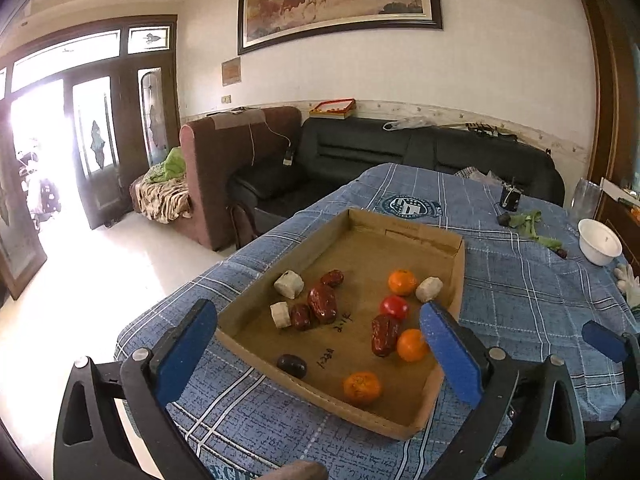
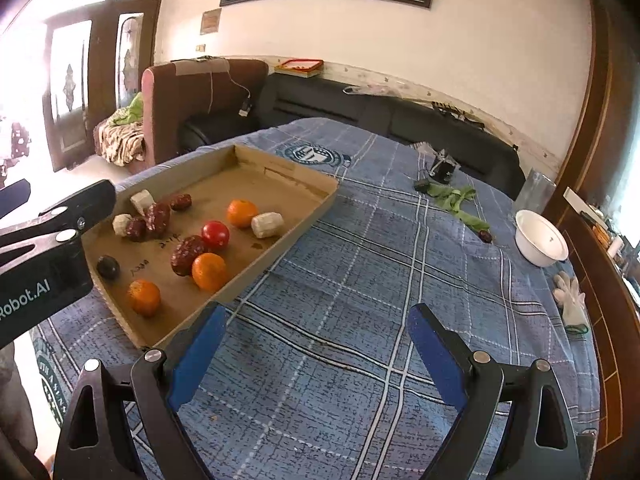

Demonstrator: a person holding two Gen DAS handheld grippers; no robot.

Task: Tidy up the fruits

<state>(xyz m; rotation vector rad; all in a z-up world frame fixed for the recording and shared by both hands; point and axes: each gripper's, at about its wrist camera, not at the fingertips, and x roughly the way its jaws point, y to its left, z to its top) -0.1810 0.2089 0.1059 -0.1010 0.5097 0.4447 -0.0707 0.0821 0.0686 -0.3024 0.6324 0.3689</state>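
both grippers are hanging spread and empty: left gripper (image 1: 318,322) over the cardboard tray's (image 1: 404,226) near edge, right gripper (image 2: 318,326) beside it. inside are lying 3 tangerines (image 1: 402,282), a tomato (image 1: 395,307), red dates (image 1: 322,303).

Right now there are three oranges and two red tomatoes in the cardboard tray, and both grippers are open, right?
Nearly. The tray holds three oranges but only one tomato, as the right wrist view shows. The other red things are wrinkled dates. The left gripper and right gripper are indeed open.
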